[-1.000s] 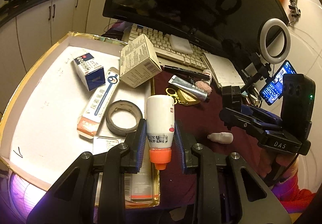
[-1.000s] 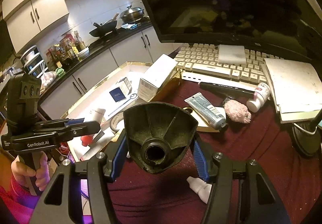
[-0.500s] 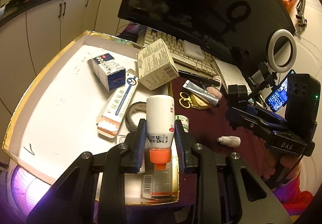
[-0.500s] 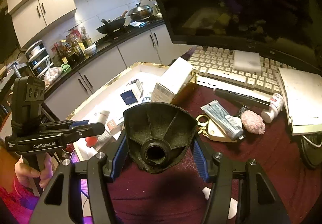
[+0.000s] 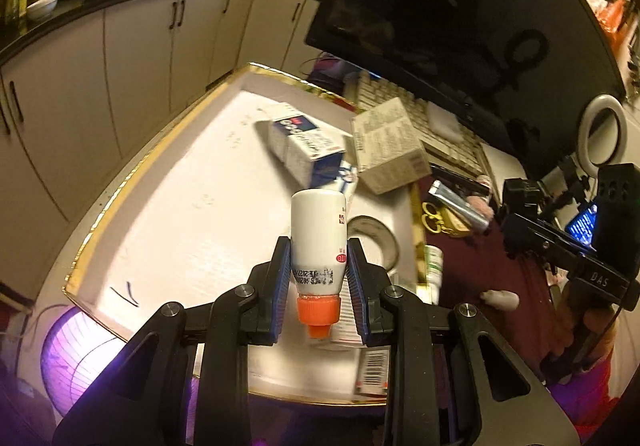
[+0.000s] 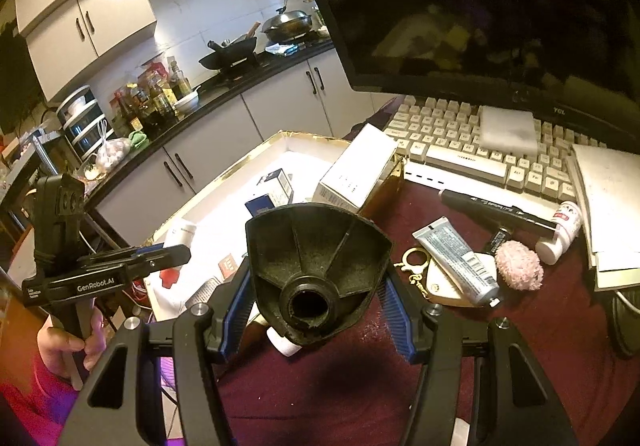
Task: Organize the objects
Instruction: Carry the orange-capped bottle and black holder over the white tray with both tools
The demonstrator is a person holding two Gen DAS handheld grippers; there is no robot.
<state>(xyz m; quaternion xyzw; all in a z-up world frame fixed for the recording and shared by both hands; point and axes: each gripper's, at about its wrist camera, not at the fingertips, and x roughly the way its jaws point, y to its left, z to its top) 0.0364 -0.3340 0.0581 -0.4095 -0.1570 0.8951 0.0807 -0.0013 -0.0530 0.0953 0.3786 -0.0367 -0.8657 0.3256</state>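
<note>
My left gripper is shut on a white bottle with an orange cap, cap end down and nearest the camera. It hangs over the white, gold-rimmed tray. In the tray lie a blue-and-white box, a beige carton leaning on the rim, and a tape roll. My right gripper is shut on a black funnel-shaped piece, held above the dark red cloth right of the tray. The left gripper shows at the left of the right wrist view.
On the cloth lie a grey tube, a pink pompom, a gold keyring, a black pen and small white bottles. A keyboard, a dark monitor and a paper stack stand behind. Kitchen cabinets lie beyond.
My left gripper has carried the bottle leftward from the tray's right edge to over the tray. The right gripper keeps the funnel and has drifted slightly.
</note>
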